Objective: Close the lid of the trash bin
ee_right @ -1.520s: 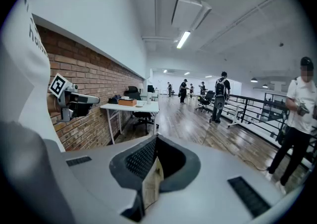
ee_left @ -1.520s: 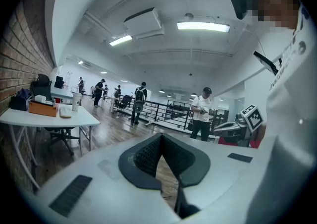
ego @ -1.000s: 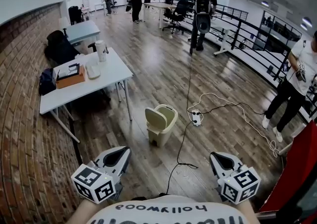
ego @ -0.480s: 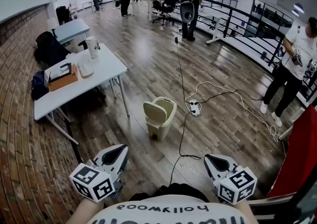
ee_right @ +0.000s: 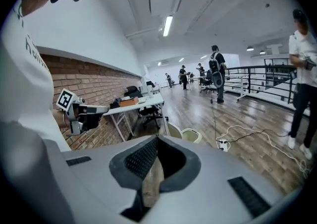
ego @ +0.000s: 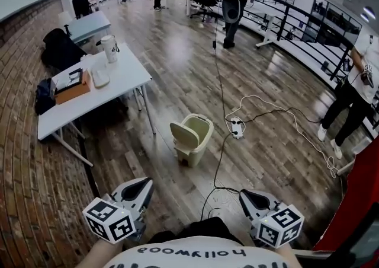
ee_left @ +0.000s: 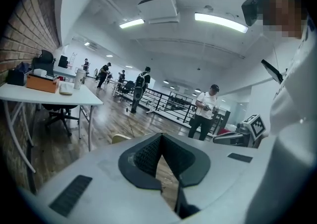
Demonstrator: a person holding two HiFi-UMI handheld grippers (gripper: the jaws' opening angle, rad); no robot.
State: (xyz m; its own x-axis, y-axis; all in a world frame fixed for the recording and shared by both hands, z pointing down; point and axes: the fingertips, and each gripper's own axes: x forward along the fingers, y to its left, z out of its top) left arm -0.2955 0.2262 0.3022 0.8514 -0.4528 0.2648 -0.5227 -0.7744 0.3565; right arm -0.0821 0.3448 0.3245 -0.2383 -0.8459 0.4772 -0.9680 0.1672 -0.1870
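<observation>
A beige trash bin (ego: pixel 198 139) stands on the wooden floor ahead of me, with its flip lid (ego: pixel 184 136) raised at the left side of the rim. Both grippers hang low and near my body, well short of the bin. My left gripper (ego: pixel 144 185) is shut and holds nothing. My right gripper (ego: pixel 246 194) is likewise shut and empty. In the right gripper view the bin (ee_right: pixel 192 135) and its lid (ee_right: pixel 174 130) show just over the right gripper (ee_right: pixel 156 138). In the left gripper view only the lid's top (ee_left: pixel 120 139) peeks over the left gripper (ee_left: pixel 161 136).
A white table (ego: pixel 121 86) with a cup and an orange box stands left of the bin, along the brick wall (ego: pixel 23 190). A black cable (ego: pixel 218 163) and a power strip (ego: pixel 237 127) lie right of the bin. A person (ego: pixel 349 104) stands at the right. Others are farther back.
The head view has shifted a little, and the bin sits slightly lower and more central. My right gripper has drifted a bit to the left. The bin's lid stays raised.
</observation>
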